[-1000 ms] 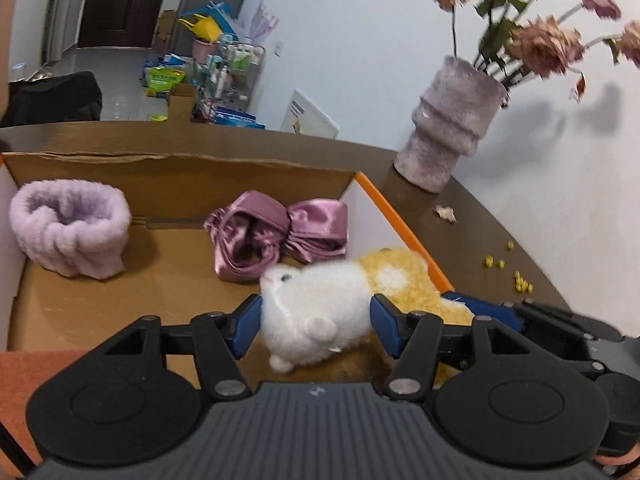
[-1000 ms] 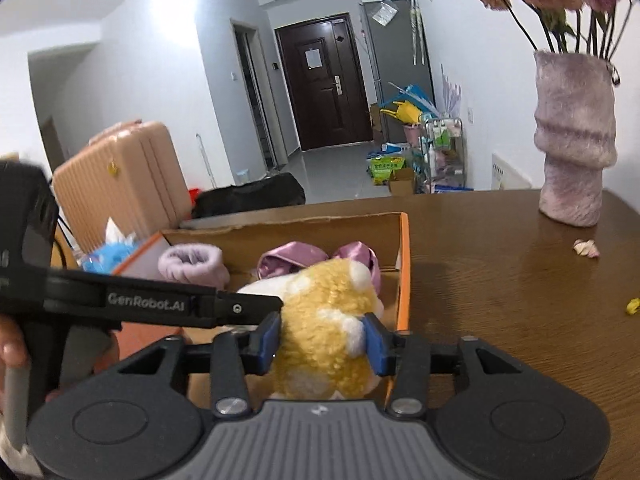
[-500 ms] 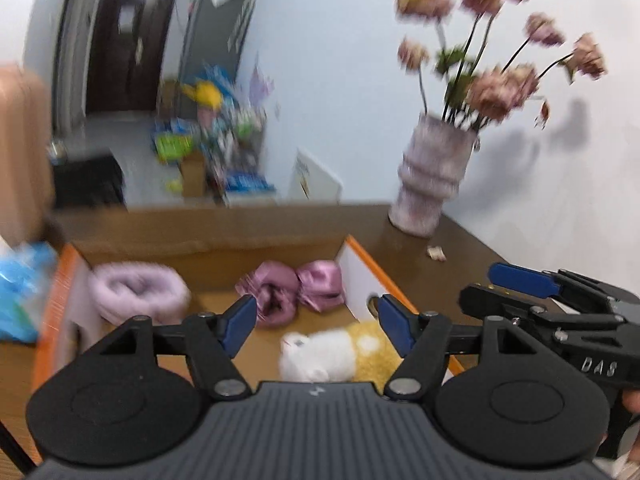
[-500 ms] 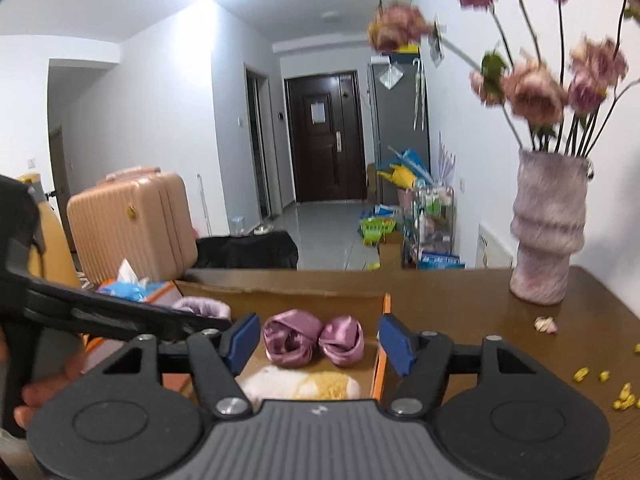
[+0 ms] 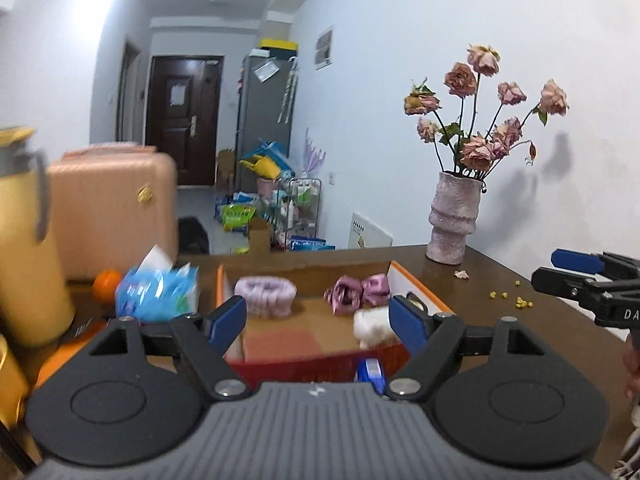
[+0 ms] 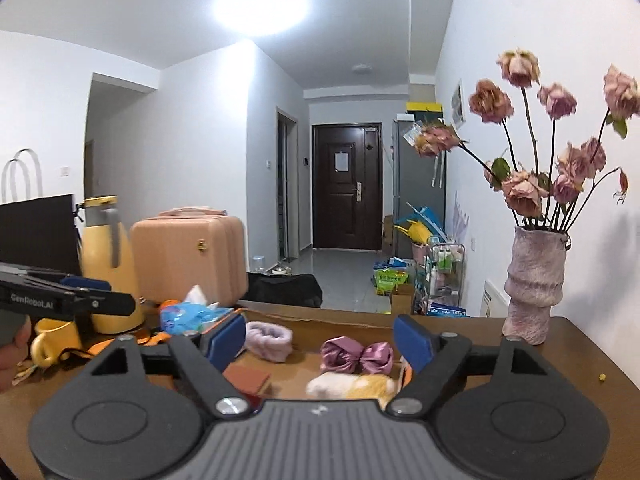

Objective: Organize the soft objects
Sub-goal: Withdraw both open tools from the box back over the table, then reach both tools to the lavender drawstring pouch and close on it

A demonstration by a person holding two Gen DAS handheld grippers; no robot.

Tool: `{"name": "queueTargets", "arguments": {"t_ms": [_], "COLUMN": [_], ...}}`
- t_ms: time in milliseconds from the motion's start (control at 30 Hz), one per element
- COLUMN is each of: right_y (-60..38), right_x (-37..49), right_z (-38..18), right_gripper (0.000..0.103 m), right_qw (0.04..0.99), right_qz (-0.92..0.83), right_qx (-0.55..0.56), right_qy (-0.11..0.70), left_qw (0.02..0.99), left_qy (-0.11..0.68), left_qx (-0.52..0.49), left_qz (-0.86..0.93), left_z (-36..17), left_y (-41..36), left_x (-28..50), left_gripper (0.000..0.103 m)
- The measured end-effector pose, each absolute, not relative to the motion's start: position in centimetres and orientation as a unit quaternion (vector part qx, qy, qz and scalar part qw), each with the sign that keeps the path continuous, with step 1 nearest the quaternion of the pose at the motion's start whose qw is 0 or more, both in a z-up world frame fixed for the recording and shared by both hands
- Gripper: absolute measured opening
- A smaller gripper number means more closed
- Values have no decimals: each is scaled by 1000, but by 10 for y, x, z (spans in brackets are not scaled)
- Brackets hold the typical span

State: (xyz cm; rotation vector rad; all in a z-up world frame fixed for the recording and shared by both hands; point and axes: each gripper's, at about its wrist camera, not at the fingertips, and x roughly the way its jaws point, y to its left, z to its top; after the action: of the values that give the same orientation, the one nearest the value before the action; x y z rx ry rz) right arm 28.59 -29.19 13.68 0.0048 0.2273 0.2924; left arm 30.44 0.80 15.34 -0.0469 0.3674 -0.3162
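An orange-edged cardboard box point(image 5: 416, 282) point(image 6: 320, 318) on the brown table holds a lilac fluffy headband point(image 5: 264, 294) point(image 6: 268, 338), a pink satin bow point(image 5: 356, 292) point(image 6: 356, 356) and a white-and-yellow plush toy point(image 5: 372, 326) point(image 6: 352, 386) lying near the right wall. My left gripper point(image 5: 316, 316) hovers above and behind the box, jaws opening, nothing between them. My right gripper point(image 6: 319, 340) does the same, its jaws opening and empty. Each gripper shows at the edge of the other's view: the right gripper point(image 5: 580, 276) and the left gripper point(image 6: 68, 296).
A lilac vase of dried roses point(image 5: 454, 216) point(image 6: 534, 284) stands right of the box, with yellow crumbs point(image 5: 520, 300) scattered on the table. Left of the box are a blue tissue pack point(image 5: 158, 292), an orange point(image 5: 106, 284), a yellow thermos point(image 6: 106, 264) and a yellow mug point(image 6: 52, 344).
Both grippers held the plush toy inside the box; they have let go, opened wide and pulled back and upward. The toy now lies in the box.
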Motion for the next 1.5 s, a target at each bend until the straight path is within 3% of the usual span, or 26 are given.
{"name": "queueTargets", "arguments": {"t_ms": [333, 633, 733, 867, 1000, 1200, 1500], "right_y": [-258, -247, -246, -244, -225, -169, -137], "right_x": [180, 144, 153, 174, 215, 297, 384], "right_z": [93, 45, 46, 47, 46, 32, 1], "right_gripper": [87, 85, 84, 70, 61, 60, 60], "right_qw": [985, 977, 977, 970, 959, 944, 937], "right_qz": [145, 168, 162, 180, 198, 213, 144], "right_qx": [-21, -7, 0, 38, 57, 73, 119], "right_qy": [89, 134, 139, 157, 196, 241, 295], "left_qw": [968, 955, 956, 953, 948, 950, 924], "left_qy": [208, 260, 260, 268, 287, 281, 313], "left_qx": [-43, -91, -88, -96, -92, -74, -147], "left_qz": [-131, -109, -104, -103, -104, -110, -161], "left_z": [93, 48, 50, 46, 41, 35, 16], "left_y": [50, 69, 68, 69, 64, 59, 81], "left_x": [214, 194, 201, 217, 247, 312, 373], "left_gripper": [86, 86, 86, 86, 76, 71, 66]}}
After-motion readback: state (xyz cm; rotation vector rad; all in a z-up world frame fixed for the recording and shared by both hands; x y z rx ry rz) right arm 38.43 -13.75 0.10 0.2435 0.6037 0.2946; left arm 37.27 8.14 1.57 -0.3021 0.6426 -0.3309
